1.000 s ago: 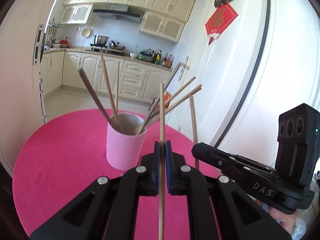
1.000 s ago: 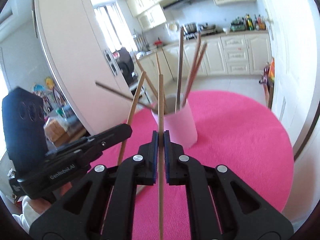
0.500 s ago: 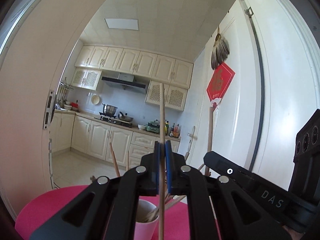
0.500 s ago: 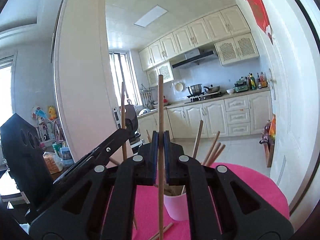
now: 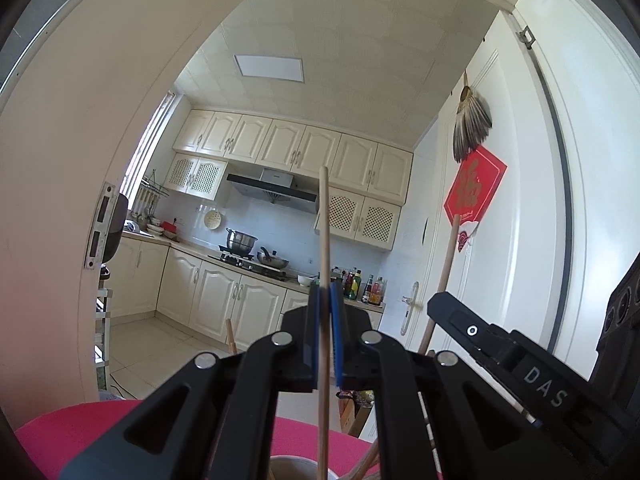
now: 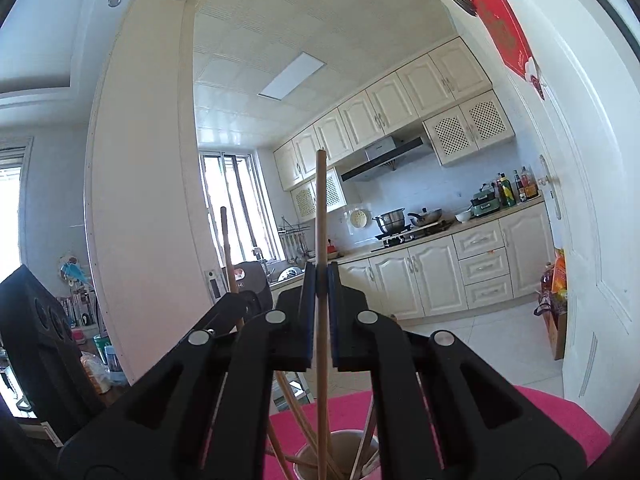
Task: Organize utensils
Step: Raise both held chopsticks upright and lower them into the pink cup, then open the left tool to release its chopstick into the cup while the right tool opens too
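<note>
My left gripper [image 5: 327, 294] is shut on a pale wooden chopstick [image 5: 324, 220] that stands upright between its blue pads. Its lower end hangs over the pink cup [image 5: 288, 459], whose rim just shows at the bottom edge. My right gripper [image 6: 320, 276] is shut on a second upright chopstick [image 6: 320, 200] above the same cup [image 6: 348, 434], which holds several chopsticks. The right gripper [image 5: 500, 344] appears beside the left one with its chopstick [image 5: 448, 264]. The left gripper [image 6: 228, 316] and its chopstick [image 6: 226, 240] show in the right wrist view.
The cup stands on a round table with a pink cloth [image 6: 560, 420]. A white door [image 5: 520, 240] with a red paper square is close on the right. Kitchen cabinets and a stove [image 6: 400, 236] lie beyond. A white door edge [image 5: 60, 200] stands on the left.
Both grippers have risen and tipped upward, each still holding its chopstick. The cup and table have slid to the bottom of both views, with ceiling and cabinets now filling them.
</note>
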Tool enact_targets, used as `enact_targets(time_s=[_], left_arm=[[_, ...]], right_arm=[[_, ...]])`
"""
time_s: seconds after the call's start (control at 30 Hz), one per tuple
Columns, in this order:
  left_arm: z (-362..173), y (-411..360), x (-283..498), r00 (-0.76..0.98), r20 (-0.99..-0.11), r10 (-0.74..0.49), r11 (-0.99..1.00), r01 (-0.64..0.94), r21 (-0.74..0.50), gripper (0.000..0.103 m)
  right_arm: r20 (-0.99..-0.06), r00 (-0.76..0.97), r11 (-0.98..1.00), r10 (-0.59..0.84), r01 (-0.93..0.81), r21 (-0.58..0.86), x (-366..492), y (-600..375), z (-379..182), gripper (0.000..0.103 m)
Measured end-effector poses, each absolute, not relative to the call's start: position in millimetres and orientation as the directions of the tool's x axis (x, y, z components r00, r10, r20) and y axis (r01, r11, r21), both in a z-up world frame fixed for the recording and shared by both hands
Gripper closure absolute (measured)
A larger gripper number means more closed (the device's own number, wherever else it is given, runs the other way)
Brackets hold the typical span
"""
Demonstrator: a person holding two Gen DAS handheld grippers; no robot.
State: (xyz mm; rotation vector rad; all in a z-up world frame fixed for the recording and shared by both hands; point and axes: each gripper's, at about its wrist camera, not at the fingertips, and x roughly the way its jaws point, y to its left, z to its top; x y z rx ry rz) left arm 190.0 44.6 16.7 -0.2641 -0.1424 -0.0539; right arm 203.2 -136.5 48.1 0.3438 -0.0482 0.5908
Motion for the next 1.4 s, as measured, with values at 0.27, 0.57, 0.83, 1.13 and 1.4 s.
enact_targets(time_s=[0.27, 0.57, 0.83, 1.13, 1.4], left_arm=[[11.1, 41.8, 200.8, 0.988, 0.156, -0.016, 0.971, 0.052, -0.231, 0.097], [7.4, 49.9, 208.6, 0.994, 0.11, -0.017, 0.963, 0.045, -0.264, 0.078], [11.5, 55.2, 204.8, 0.996, 0.086, -0.02, 0.962, 0.043, -0.268, 0.076], [20.5, 60.9, 194.5, 0.997, 0.071, -0.021, 0.961, 0.04, -0.272, 0.07], [30.1, 64.6, 182.8, 0.999, 0.046, -0.013, 0.962, 0.025, -0.27, 0.069]], right_arm=[[0.152, 0.826, 0.776, 0.543, -0.563, 0.284, 210.0, -131.0, 40.1, 0.097], [0.146, 0.824, 0.774, 0.547, -0.565, 0.286, 211.6, -129.8, 39.3, 0.097], [0.127, 0.829, 0.781, 0.544, -0.556, 0.286, 209.5, -127.5, 40.8, 0.097], [0.117, 0.835, 0.791, 0.537, -0.547, 0.274, 202.6, -124.9, 45.2, 0.097], [0.09, 0.859, 0.821, 0.503, -0.508, 0.259, 194.6, -125.8, 47.9, 0.095]])
